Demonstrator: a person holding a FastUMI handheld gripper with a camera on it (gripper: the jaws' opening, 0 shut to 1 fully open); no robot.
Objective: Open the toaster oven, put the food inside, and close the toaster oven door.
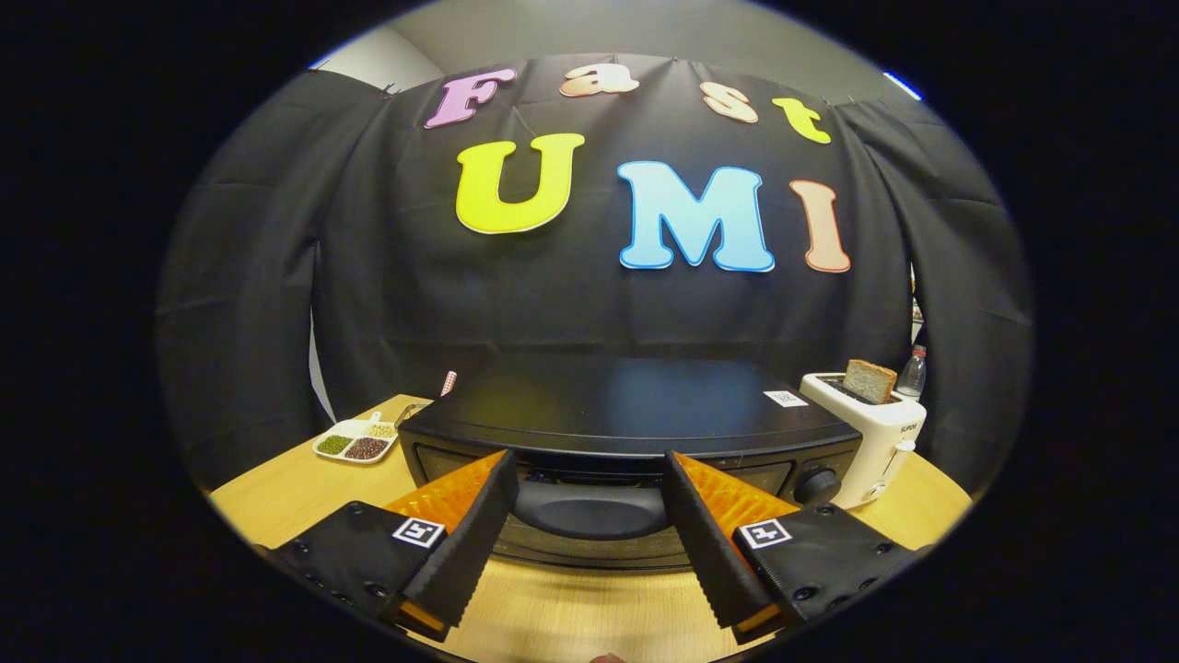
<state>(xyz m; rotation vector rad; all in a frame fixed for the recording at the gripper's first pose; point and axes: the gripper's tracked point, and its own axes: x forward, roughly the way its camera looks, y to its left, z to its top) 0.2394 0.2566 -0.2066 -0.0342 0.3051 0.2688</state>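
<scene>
The tool (pixel 589 502) has its fingers spread apart, one on each side of the door handle (pixel 589 511) of the black toaster oven (pixel 626 410), gripping nothing. The oven sits on the wooden table (pixel 276 502), door closed. To its right stands a white toaster (pixel 875 442) with a bread slice (pixel 869 380); far left lies a divided dish (pixel 355 444).

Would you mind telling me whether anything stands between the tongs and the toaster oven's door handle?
Nothing visible does. The tongs are open, with the door handle of the toaster oven just ahead in the gap between the fingers. The white toaster and sectioned dish stand off to the sides.
</scene>
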